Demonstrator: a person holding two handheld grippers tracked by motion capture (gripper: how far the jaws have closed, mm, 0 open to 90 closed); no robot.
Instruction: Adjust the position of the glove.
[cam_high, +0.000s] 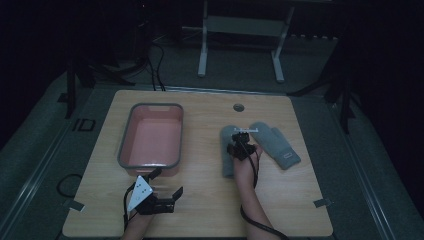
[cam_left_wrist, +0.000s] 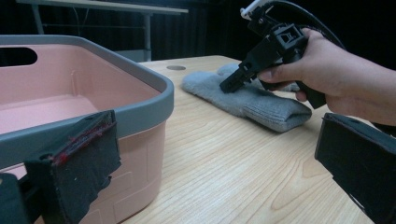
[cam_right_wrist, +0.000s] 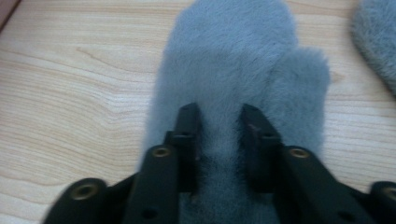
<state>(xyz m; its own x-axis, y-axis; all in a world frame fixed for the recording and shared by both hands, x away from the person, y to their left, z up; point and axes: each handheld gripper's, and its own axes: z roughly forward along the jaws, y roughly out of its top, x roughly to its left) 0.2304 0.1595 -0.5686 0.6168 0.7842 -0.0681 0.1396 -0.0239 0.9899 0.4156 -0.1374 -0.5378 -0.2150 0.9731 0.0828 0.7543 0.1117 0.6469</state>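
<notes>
- The right tool sits on the near mitten, jaws parted a little with a ridge of grey fur between them; whether the pads pinch it I cannot tell.
- That mitten lies on the worktop with its long axis running away from the person, cuff nearest the hand.
- The pink tub stands well to the left, across bare wood, so any carry goes leftward.
- The left tool hovers by the tub's near corner, jaws wide, holding nothing.
- A second mitten lies just right of the first, angled away; it could snag on a lift.
</notes>
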